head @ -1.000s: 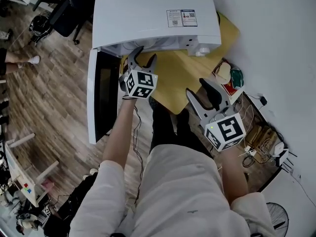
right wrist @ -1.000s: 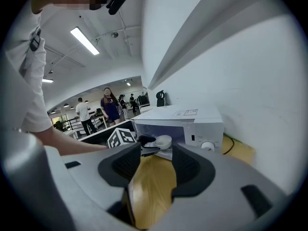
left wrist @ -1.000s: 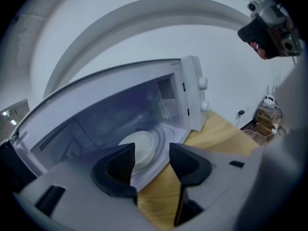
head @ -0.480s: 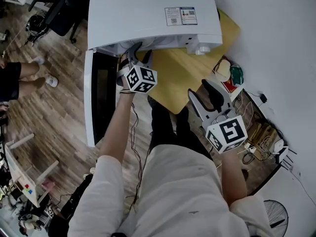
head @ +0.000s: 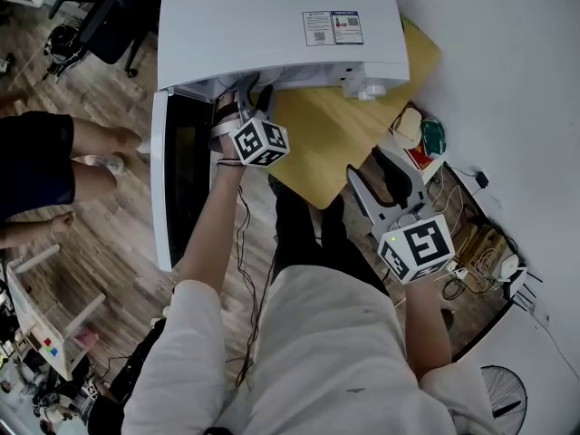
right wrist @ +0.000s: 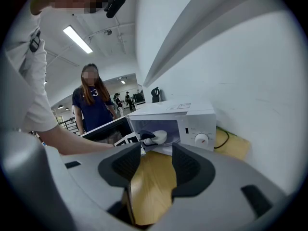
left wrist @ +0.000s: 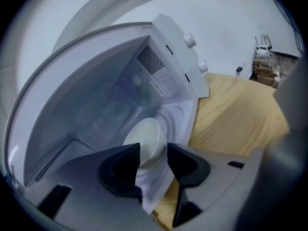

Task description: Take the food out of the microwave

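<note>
The white microwave (head: 272, 16) stands on a yellow wooden table (head: 335, 143), and its door (head: 181, 179) hangs open to the left. Inside, on the turntable, sits a white bowl (left wrist: 147, 138), also visible in the right gripper view (right wrist: 160, 136). My left gripper (head: 251, 96) reaches into the cavity. Its jaws are closing with the bowl's near rim between them (left wrist: 154, 153), and no firm pinch shows. My right gripper (head: 385, 175) hangs open and empty off the table's near edge, pointing at the microwave (right wrist: 192, 117).
A person (head: 45, 152) stands close to the open door on the left. Cables and boxes (head: 471, 252) clutter the floor at the right by the white wall. A red and green bundle (head: 426, 143) lies beside the table's right corner.
My left gripper has pushed deeper into the microwave cavity and rolled a little. A person has walked into view at the left. The right gripper has stayed put.
</note>
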`<state>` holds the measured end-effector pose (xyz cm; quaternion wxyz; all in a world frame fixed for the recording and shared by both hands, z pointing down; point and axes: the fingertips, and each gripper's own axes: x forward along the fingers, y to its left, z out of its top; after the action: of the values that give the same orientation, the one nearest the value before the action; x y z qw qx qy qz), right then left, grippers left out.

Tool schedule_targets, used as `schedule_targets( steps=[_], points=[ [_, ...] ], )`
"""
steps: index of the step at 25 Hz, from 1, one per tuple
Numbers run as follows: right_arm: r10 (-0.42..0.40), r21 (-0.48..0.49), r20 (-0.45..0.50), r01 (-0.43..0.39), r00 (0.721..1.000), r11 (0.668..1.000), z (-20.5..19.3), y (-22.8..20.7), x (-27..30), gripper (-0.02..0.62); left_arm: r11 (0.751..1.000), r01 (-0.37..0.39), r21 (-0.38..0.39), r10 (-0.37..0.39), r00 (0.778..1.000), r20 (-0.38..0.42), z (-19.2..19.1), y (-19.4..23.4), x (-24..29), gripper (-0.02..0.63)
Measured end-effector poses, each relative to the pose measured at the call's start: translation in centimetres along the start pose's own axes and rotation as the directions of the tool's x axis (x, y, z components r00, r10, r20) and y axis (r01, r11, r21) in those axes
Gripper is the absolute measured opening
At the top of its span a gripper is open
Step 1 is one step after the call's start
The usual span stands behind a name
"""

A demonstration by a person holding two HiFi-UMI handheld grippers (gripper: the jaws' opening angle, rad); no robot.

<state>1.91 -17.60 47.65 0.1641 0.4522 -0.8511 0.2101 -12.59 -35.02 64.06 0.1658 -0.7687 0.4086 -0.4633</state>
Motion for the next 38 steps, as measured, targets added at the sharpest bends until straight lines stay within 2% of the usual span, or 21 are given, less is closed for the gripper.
schedule_targets(
  steps=[9,16,22,27,38],
  points=[
    [-0.009,0.009,-0.013,0.009,1.0,1.0,-0.3,-0.5,0.2,0.189,0.988,-0.045,0.15,0.047,0.999,-0.008,-0.1,-0.3,0.9,0.164],
    [-0.005,0.013,-0.013,0.005,1.0,1.0,-0.5,-0.6,0.4,0.189,0.964,-0.081,0.255,0.086,0.996,-0.011,0.1,-0.7,1.2,0.132],
    [0.0,0.016,-0.013,0.0,1.0,1.0,-0.6,-0.7,0.4,0.189,0.933,-0.11,0.342,0.116,0.993,0.001,0.2,-1.1,1.3,0.119],
    [0.001,0.014,-0.021,0.0,1.0,1.0,-0.3,-0.5,0.3,0.189,0.921,-0.11,0.373,0.118,0.993,0.001,0.3,-1.3,1.2,0.114],
    [0.011,0.001,-0.006,-0.011,1.0,1.0,0.2,-0.5,0.0,0.189,0.918,-0.098,0.385,0.109,0.994,-0.006,1.1,-1.5,0.1,0.109]
  ],
)
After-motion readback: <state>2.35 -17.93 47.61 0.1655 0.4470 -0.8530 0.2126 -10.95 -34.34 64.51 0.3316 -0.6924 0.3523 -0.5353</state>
